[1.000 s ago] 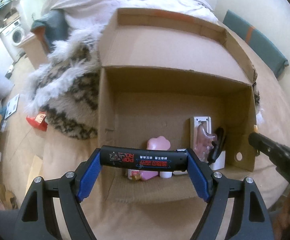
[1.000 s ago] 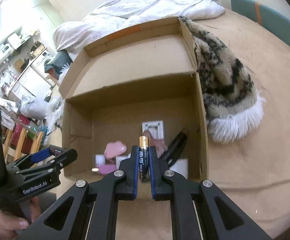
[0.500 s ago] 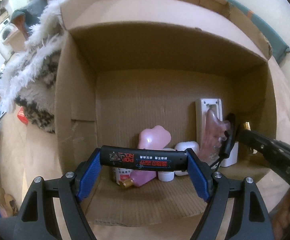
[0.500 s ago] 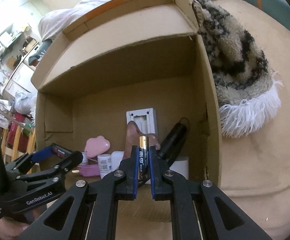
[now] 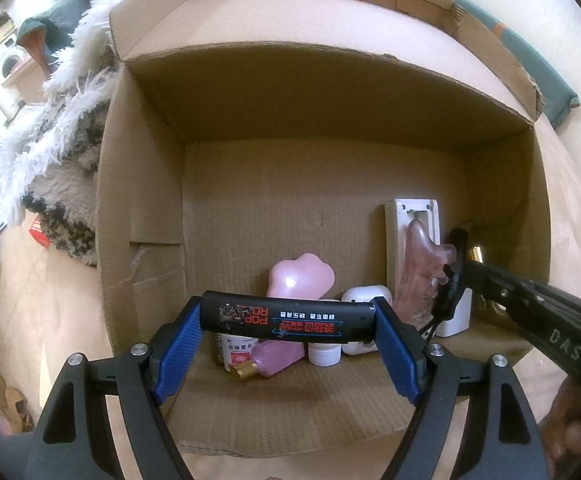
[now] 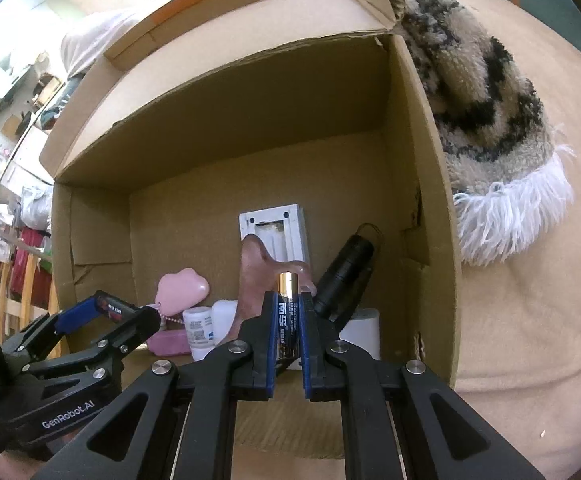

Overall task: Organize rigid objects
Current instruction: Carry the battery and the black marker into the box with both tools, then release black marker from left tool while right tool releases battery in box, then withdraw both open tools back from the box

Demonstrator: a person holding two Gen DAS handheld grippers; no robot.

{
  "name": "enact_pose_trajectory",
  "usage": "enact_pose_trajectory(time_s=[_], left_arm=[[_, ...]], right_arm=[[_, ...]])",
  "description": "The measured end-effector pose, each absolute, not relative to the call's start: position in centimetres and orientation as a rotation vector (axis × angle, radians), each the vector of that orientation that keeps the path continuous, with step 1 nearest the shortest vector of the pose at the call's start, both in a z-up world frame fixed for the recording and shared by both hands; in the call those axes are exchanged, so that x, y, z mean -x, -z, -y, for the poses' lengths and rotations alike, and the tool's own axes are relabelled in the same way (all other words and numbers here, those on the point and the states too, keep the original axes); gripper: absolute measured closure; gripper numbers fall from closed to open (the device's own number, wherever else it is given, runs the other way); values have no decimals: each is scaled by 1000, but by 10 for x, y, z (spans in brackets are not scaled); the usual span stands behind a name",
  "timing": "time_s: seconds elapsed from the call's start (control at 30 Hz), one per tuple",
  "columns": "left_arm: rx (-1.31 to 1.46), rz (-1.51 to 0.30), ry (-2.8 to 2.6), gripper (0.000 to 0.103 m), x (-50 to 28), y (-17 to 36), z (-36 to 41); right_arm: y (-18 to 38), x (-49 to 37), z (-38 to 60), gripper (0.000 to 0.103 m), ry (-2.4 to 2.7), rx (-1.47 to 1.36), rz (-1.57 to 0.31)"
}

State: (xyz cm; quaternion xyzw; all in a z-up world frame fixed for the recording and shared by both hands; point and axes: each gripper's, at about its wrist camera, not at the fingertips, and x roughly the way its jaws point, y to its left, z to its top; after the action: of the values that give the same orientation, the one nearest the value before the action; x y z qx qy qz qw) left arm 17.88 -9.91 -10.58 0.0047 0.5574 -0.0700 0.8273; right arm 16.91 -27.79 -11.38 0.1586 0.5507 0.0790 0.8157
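Black tube (image 5: 288, 321) clamped end to end between the blue pads of the left gripper (image 5: 288, 334), crosswise over the near edge of the box (image 5: 142, 208). Battery (image 6: 287, 312) upright, gold tip up, pinched in the right gripper (image 6: 288, 320), also over the box's near edge, right side. Box open, flaps out, sitting on a beige blanket (image 6: 530, 320). Inside, along the near wall: pink cloud case (image 5: 300, 278), pink bottle (image 5: 274, 362) with gold cap lying flat, small white jar (image 5: 324, 354), white earbud case (image 5: 366, 296), white remote (image 5: 410, 232) face down, reddish scraper (image 5: 418, 276) leaning on it, black cylinder (image 6: 344, 280) tilted on a white block (image 6: 364, 332). Furry throw (image 6: 486, 120) touches the box's side.
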Motion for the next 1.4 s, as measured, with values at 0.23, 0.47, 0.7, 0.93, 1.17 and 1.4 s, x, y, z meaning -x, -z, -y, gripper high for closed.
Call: enact_pose_trajectory(time_s=[0.23,0.47,0.7,0.93,1.17,1.4], left_arm=[[11,-1187,181,22,-180,110,97],[-2,-1169,189,5,-178,107,98],[-13,-1161,164,5,-179,100,95],[-61,-1148,140,5,-171,96,94],[-60,-1096,107,5,-156,71,81],[65,-1050,79,4,-131,42,51]], right_arm=[[114,-171,281,92,-167,-350,-1172],[107,-168,287,92,-171,-380,-1139],[100,-167,293,33,-205,-445,-1106],[94,-171,290,16,-214,-466,-1097],[80,-159,296,0,-202,-496,-1034],[56,-132,297,0,-166,-468,-978]])
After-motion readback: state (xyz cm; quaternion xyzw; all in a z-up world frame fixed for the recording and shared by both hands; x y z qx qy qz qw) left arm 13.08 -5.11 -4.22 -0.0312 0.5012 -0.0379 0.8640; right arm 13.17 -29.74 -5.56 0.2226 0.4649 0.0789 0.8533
